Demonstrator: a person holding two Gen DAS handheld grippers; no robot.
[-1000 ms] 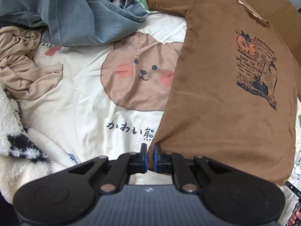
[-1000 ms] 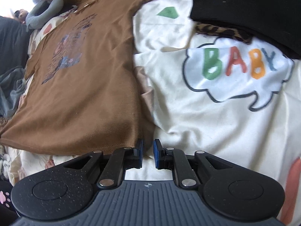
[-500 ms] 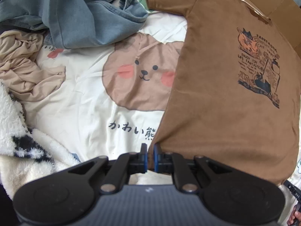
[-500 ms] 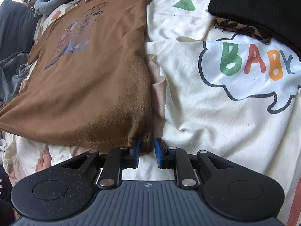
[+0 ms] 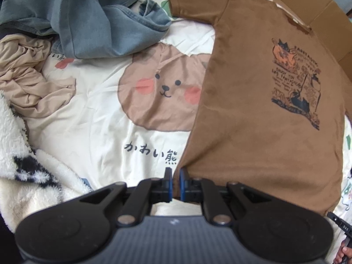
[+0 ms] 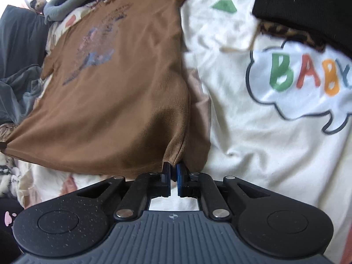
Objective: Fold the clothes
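left gripper (image 5: 175, 183): clamped on brown T-shirt (image 5: 253, 121) hem corner
right gripper (image 6: 173, 181): pinching the other hem corner — fabric bunched
shirt: flat on bedsheet (image 5: 99, 114), print up

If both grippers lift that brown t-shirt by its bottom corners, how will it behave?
The brown t-shirt will probably sag between the grippers; it already puckers at the right gripper. It looks thin and light. Its sleeves would likely flop.

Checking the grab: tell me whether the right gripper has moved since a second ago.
Yes. The right gripper has shifted left, away from the BABY speech bubble, and shut on the brown cotton T-shirt hem corner.
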